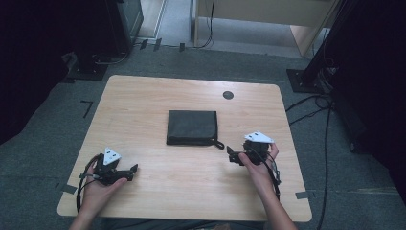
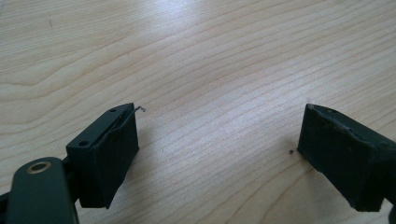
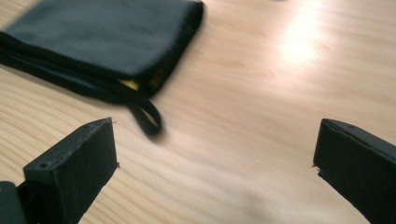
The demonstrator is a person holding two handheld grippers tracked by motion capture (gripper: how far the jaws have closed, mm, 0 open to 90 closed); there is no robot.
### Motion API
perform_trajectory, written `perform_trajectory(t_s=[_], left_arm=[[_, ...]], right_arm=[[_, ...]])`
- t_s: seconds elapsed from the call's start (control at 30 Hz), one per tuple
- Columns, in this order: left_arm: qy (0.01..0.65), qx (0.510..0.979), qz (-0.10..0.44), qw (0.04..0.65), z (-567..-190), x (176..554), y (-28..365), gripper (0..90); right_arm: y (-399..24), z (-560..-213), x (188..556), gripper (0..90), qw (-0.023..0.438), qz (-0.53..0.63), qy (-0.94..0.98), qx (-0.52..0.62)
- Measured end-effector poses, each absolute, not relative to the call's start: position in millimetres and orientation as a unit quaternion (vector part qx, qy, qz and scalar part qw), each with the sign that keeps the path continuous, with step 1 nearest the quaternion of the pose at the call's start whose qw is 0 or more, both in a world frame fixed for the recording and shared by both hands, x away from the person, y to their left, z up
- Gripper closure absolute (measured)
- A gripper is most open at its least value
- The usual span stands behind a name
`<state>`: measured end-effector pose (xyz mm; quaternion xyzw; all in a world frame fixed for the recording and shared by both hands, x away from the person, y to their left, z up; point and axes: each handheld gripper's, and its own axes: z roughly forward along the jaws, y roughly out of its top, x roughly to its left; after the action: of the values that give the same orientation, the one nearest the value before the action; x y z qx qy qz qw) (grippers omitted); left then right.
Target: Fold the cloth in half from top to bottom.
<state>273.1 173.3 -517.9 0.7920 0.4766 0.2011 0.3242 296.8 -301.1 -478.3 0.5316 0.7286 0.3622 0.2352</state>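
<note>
High view: I see one wooden table (image 1: 143,96) with one black folded cloth bag (image 1: 192,126) lying flat near the middle.
Left gripper (image 1: 130,172): I hold it low near the left front of the table, well apart from the bag. Its jaws stand wide open and hold nothing. Left gripper view, bare wood between them.
Bag place: it lies between my two grippers, a bit closer to the right one.
Bag feel: I think it is soft, light and floppy. It may sag or unfold if I lift it by one edge.
Loop (image 3: 147,116): one small black strap sticks out at the bag's near right corner.
Where to grab: I would pinch the loop or that corner edge.
Right gripper (image 1: 230,154): it is near the loop, not touching. Its jaws are wide open and empty.
Count: one bag, one loop, two grippers, one dark round hole (image 1: 228,95) in the table.
</note>
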Motion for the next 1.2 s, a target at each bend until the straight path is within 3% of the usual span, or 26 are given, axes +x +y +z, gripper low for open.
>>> perform_trajectory(t_s=[0.8, 1.2], left_arm=[[0.478, 0.791, 0.202, 0.324, -517.9, 272.8, 173.2, 12.0], [0.478, 0.791, 0.202, 0.324, -517.9, 272.8, 173.2, 12.0]], right_arm=[[-404.9, -508.0, 224.3, 0.0, 0.217, 0.318, 0.702, 0.599], [-414.7, -520.3, 212.6, 0.0, 0.210, 0.308, 0.704, 0.604]])
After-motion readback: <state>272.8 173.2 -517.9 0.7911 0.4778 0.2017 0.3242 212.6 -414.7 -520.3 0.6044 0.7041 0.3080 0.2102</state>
